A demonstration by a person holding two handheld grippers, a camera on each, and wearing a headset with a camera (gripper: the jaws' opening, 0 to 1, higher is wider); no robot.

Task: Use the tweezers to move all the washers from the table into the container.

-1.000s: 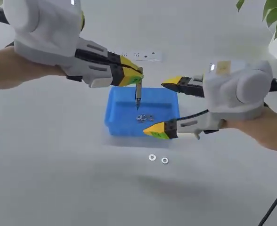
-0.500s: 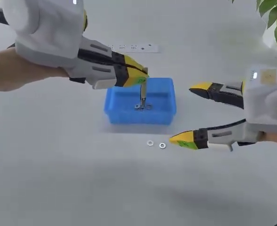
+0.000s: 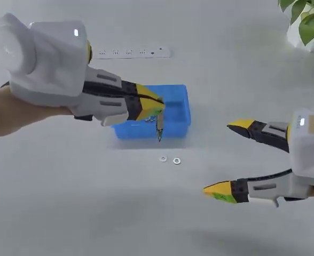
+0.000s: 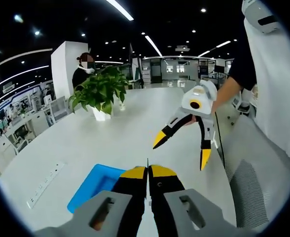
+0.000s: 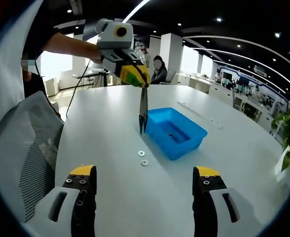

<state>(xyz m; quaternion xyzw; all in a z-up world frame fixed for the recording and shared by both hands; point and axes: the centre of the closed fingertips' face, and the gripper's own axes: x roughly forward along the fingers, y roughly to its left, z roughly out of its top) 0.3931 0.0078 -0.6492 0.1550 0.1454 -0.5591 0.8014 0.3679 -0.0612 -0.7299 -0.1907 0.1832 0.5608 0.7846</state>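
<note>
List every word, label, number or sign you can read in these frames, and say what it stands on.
No text here is legible.
Marks along the power strip: too small to read.
Tan patch on the housing of the right gripper: blurred, nothing readable.

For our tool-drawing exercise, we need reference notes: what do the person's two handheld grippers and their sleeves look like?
The left gripper and the right gripper each have a bulky white housing with a small lit indicator on top. Their jaws are grey and black and end in pointed yellow tips with a green patch. A dark cable runs from the left gripper. The person wears a dark short sleeve.
</note>
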